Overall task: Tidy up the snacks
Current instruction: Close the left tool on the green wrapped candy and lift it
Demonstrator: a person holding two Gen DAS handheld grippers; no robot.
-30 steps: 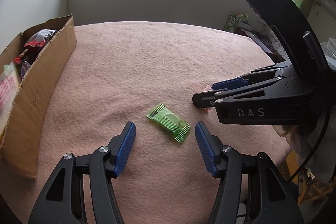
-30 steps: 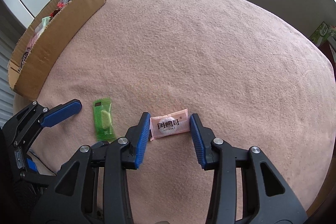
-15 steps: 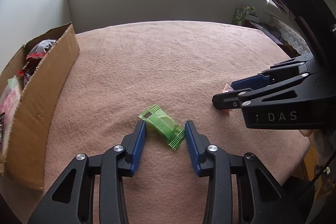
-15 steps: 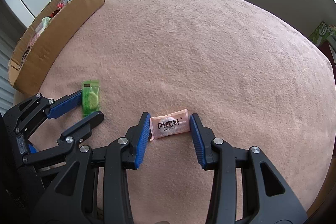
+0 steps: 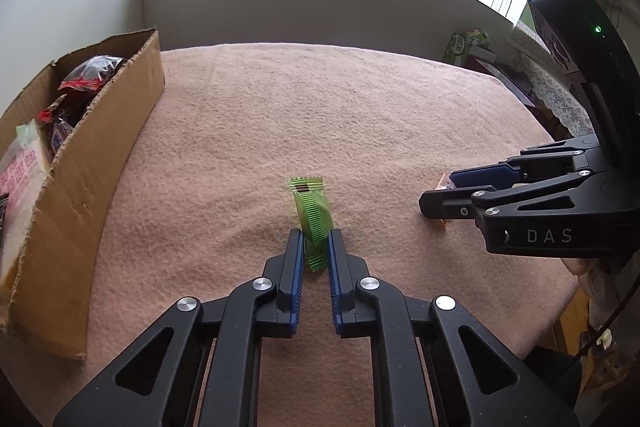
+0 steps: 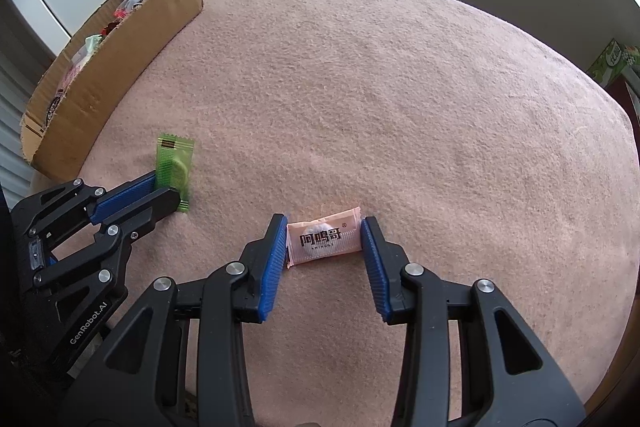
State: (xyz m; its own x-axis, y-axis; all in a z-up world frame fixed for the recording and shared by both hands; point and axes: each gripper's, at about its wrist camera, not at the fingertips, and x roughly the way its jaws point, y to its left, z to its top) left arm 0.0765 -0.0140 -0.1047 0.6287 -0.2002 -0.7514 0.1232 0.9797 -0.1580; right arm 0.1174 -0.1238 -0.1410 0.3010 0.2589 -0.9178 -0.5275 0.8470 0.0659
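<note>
- Two grippers working over the pink felt-covered worktop (image 6: 400,87).
- Left gripper (image 5: 314,241): jaws closing, pinching the green crinkled snack packet (image 5: 312,215).
- Right gripper (image 6: 324,239): jaws part-open, clasping the pale pink snack sachet (image 6: 324,239) by both ends.

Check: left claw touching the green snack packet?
Touching. The left wrist view shows the closing left claw with both blue pads pinching the green snack packet, no gap either side.

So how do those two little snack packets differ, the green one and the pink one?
The green packet is ribbed with zigzag ends; the pink packet is smooth with black printed characters. The green one stands on edge, pinched in the closing left claw; the pink one lies flat, crosswise between the right claw's pads. Both are small sealed wrappers on the pink cloth.
</note>
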